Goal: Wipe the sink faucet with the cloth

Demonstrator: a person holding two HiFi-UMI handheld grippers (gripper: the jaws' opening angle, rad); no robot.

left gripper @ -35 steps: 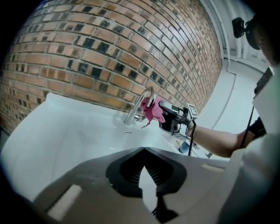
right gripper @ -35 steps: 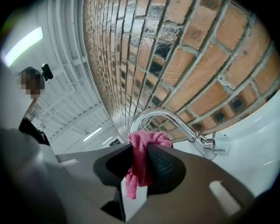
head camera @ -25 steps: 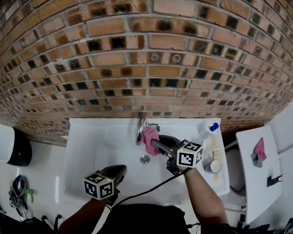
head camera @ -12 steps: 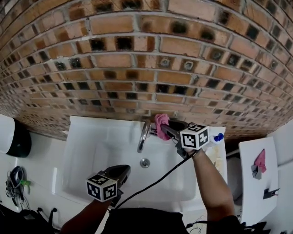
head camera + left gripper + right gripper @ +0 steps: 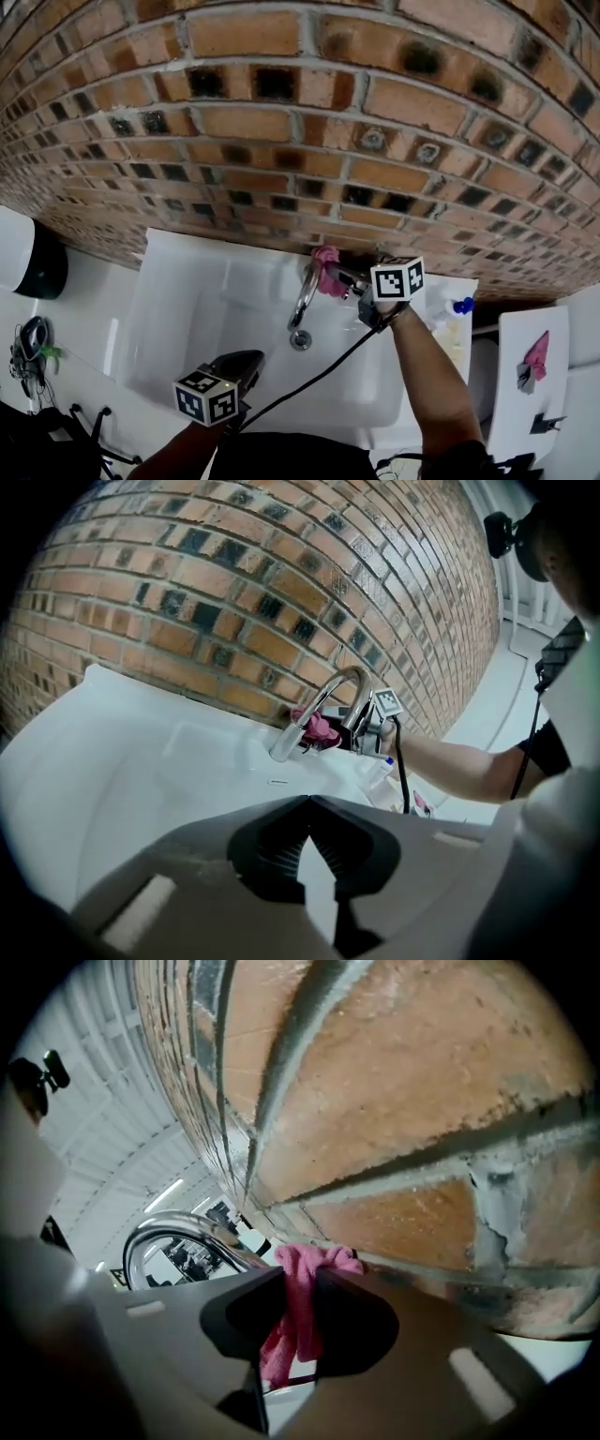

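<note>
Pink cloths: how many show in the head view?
2. The first cloth is clamped in the right claw at the faucet; the second cloth lies on the white surface far right. Others may be hidden.

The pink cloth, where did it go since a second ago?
The right gripper carried the pink cloth back along the faucet, from beside the spout end over the basin to the base by the brick wall. Its fingers kept hold of the cloth. The left gripper stayed shut and empty at the near edge of the sink.
</note>
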